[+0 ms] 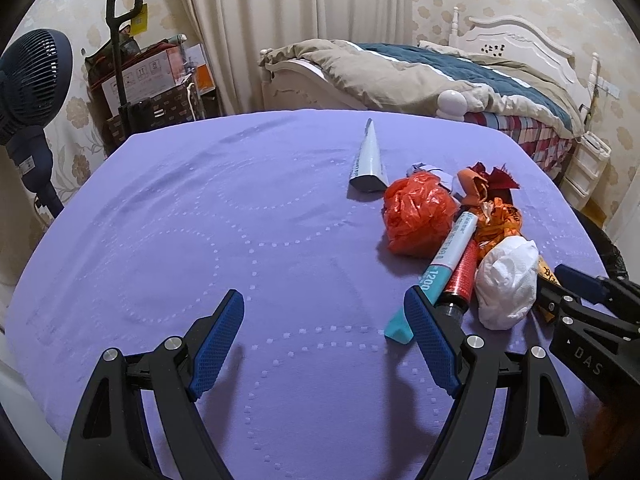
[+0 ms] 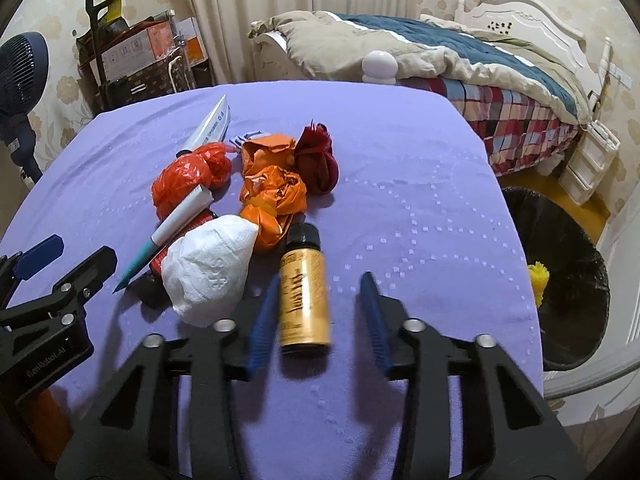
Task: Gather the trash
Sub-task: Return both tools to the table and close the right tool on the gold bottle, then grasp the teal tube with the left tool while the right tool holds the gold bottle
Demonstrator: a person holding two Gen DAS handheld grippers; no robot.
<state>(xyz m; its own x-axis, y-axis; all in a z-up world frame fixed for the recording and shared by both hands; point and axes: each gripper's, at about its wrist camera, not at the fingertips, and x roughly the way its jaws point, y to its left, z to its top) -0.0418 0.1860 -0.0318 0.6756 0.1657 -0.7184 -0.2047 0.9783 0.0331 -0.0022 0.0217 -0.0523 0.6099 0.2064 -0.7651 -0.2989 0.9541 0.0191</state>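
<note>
A heap of trash lies on the purple table [image 2: 420, 184]. A gold bottle with a black cap [image 2: 304, 288] lies between the fingers of my open right gripper [image 2: 320, 284], which straddles it without clamping. Next to it are a crumpled white tissue [image 2: 208, 268], an orange bag [image 2: 272, 200], a red plastic bag [image 2: 188, 180] and a dark red wad [image 2: 318, 160]. My left gripper [image 1: 324, 312] is open and empty, left of the heap. Its right finger [image 1: 430, 336] is next to a teal toothpaste tube [image 1: 440, 272] and the white tissue [image 1: 508, 284].
A black-lined trash bin [image 2: 568, 280] with a yellow item inside stands by the table's right edge. A flattened white box [image 1: 370, 160] lies farther back on the table. A bed [image 1: 460, 76], a fan [image 1: 28, 80] and stacked boxes [image 1: 148, 80] stand behind.
</note>
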